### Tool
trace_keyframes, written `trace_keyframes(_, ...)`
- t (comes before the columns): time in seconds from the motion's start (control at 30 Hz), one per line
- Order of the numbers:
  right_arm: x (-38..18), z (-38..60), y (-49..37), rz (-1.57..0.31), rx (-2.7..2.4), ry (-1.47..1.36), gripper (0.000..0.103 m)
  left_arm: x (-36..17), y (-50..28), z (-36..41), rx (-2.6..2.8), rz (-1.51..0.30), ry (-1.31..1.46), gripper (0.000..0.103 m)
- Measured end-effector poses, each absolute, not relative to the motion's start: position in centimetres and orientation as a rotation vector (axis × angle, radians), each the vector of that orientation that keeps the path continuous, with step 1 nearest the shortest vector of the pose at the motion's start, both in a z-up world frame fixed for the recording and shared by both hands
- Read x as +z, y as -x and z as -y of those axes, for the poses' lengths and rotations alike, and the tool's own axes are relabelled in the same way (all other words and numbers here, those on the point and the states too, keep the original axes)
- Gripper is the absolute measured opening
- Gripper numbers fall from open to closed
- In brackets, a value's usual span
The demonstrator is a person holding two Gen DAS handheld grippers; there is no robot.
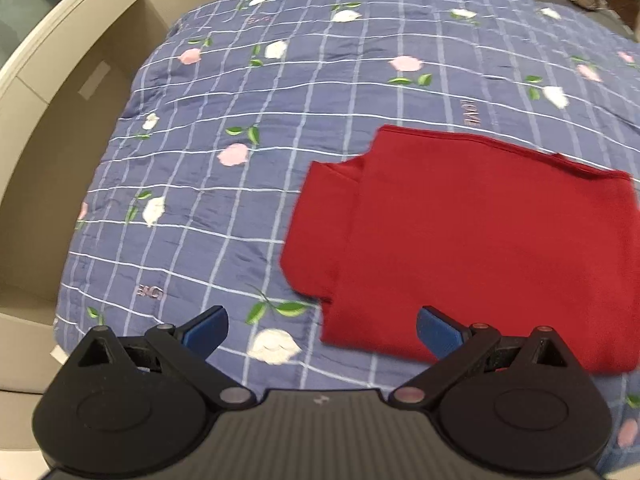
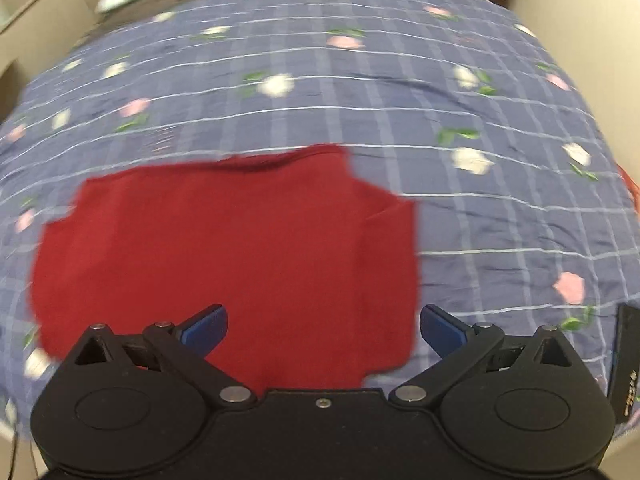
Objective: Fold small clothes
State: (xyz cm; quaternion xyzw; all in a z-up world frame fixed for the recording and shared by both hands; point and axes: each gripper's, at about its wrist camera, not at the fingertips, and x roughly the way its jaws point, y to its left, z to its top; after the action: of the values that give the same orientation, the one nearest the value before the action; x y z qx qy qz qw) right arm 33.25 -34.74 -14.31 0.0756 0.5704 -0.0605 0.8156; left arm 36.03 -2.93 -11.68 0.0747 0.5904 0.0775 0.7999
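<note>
A: The left claw [image 1: 322, 330] is hanging released, blue fingers [image 1: 204, 330] spread wide, gripping nothing.

B: And the right claw [image 2: 323, 330]?

A: It is gaping too, hovering empty above the shirt [image 2: 224, 248].

B: Where is the shirt lying?

A: The red shirt [image 1: 480, 240] is lying flat, partly folded, on the quilt [image 1: 320, 72] covering the bed, its near edge showing between the left fingers.

A red shirt [image 1: 480, 248] lies flat on a bed with a blue checked blanket [image 1: 280, 120] that has pink and white flowers. The left tongs [image 1: 322, 334] hang wide open over the blanket, holding nothing. One blue fingertip [image 1: 438, 334] sits above the shirt's near edge.
</note>
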Motion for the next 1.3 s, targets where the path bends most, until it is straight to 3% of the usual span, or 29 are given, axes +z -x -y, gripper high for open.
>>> trace_keyframes(0.6,-3.3,24.2,-21.8,-1.12,-0.083,0.042,0.102,-5.5,-22.7,-1.7,0.136,-1.159,-0.001,0.102)
trace_keyframes(1.3,0.8,28.3,-17.8,-1.015,-0.075,0.009,0.102,-3.3,-19.0,4.0,0.103,-1.126,-0.059,0.102)
